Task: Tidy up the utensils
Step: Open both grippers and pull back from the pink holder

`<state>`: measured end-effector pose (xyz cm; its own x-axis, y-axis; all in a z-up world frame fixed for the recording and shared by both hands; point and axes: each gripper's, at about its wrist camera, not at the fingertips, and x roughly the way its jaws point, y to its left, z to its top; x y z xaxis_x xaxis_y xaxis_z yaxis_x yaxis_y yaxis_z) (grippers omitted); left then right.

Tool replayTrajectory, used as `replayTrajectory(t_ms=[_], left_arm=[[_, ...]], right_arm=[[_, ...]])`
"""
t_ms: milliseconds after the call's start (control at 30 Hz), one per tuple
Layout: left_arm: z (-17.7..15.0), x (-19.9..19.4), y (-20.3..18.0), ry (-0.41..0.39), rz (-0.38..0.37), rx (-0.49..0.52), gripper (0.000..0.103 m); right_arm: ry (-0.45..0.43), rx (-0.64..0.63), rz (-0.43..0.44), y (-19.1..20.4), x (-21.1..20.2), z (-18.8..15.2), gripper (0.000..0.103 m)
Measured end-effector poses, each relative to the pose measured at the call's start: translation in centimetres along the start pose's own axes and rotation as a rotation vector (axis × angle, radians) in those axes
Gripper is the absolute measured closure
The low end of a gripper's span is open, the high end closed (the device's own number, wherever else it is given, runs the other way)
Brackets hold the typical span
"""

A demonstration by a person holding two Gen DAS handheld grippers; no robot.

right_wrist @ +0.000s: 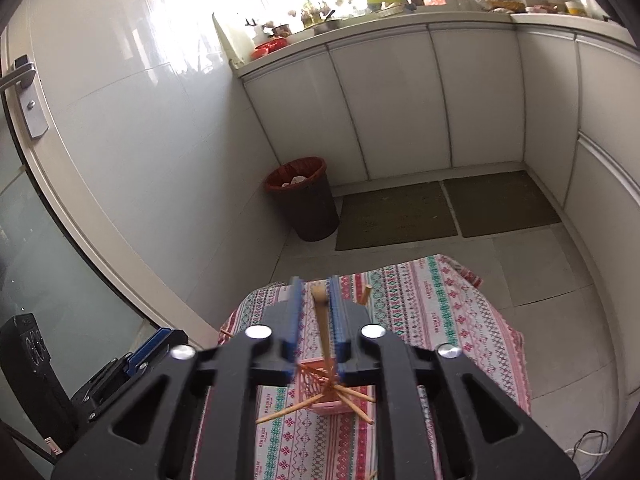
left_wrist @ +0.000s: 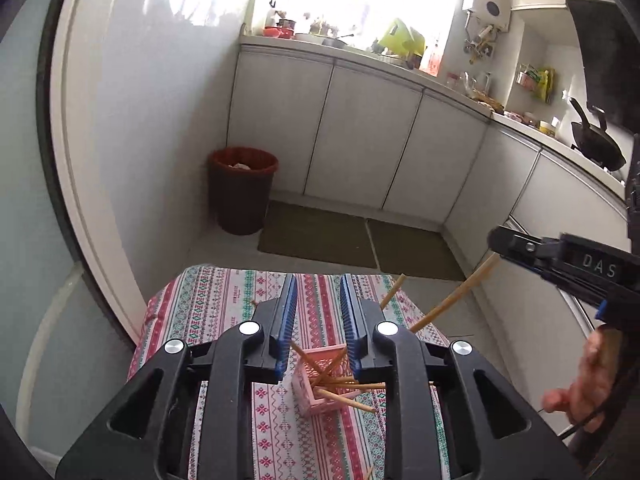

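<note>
A small pink slotted basket [left_wrist: 316, 388] stands on a patterned tablecloth [left_wrist: 224, 304], with several wooden chopsticks sticking out of it at angles. My left gripper [left_wrist: 318, 292] is open and empty, hovering above the basket. My right gripper [right_wrist: 316, 300] is shut on one wooden chopstick [right_wrist: 323, 328], whose lower end reaches down into the pink basket [right_wrist: 320, 384]. In the left wrist view the right gripper [left_wrist: 500, 244] comes in from the right, holding the same chopstick [left_wrist: 452, 296] slanted toward the basket.
The small cloth-covered table [right_wrist: 440, 304] stands on a tiled kitchen floor. A dark red bin [left_wrist: 242, 190] stands by the wall beyond it. Two floor mats [right_wrist: 400, 216] lie before white cabinets. A cluttered counter [left_wrist: 360, 52] runs along the back.
</note>
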<state>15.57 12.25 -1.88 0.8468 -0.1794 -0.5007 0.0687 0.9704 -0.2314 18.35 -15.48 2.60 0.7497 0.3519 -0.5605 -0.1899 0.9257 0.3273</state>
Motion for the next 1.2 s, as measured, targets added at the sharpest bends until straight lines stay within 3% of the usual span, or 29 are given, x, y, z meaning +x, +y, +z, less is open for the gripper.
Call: replayTrajectory(t_ms=[33, 267, 400, 700, 800, 867, 900, 967, 1033, 1100, 1200], left_arm=[[0.1, -0.3, 0.1, -0.005, -0.001, -0.002, 0.081], [0.5, -2.2, -0.9, -0.021, -0.006, 0.022, 0.078], [0.0, -3.2, -2.4, 0.000, -0.002, 0.074, 0.073], [-2.8, -5.1, -5.5, 0.067, 0.011, 0.154, 0.055], [-3.8, -5.6, -6.2, 0.075, 0.026, 0.167, 0.045], [-4.5, -5.6, -6.6, 0.093, 0.036, 0.179, 0.032], [-5.0, -5.4, -6.7, 0.112, 0.042, 0.187, 0.027], [-6.3, -4.5, -7.1, 0.169, 0.051, 0.210, 0.007], [-7.8, -3.4, -7.5, 0.228, 0.050, 0.228, 0.007], [-9.8, -1.1, -7.8, 0.342, 0.047, 0.255, 0.007], [-12.8, 2.6, -7.9, 0.482, 0.063, 0.282, 0.007]], right_arm=[[-0.004, 0.014, 0.006, -0.1, 0.0, 0.0, 0.062], [-0.035, -0.006, -0.008, -0.2, -2.6, 0.0, 0.062], [-0.053, 0.002, -0.021, -1.0, -5.2, -0.6, 0.054], [-0.030, 0.019, -0.096, -3.1, -9.3, -4.2, 0.031], [-0.020, -0.004, -0.142, -3.4, -10.3, -6.1, 0.026], [-0.011, -0.030, -0.196, -3.5, -10.6, -7.6, 0.020], [-0.005, -0.044, -0.217, -3.6, -10.6, -8.5, 0.015], [0.014, -0.067, -0.257, -4.1, -10.7, -10.2, 0.009], [0.027, -0.070, -0.294, -4.9, -10.5, -11.7, 0.007], [0.057, -0.056, -0.324, -6.5, -9.9, -13.5, 0.007], [0.161, -0.016, -0.343, -9.3, -8.0, -15.9, 0.007]])
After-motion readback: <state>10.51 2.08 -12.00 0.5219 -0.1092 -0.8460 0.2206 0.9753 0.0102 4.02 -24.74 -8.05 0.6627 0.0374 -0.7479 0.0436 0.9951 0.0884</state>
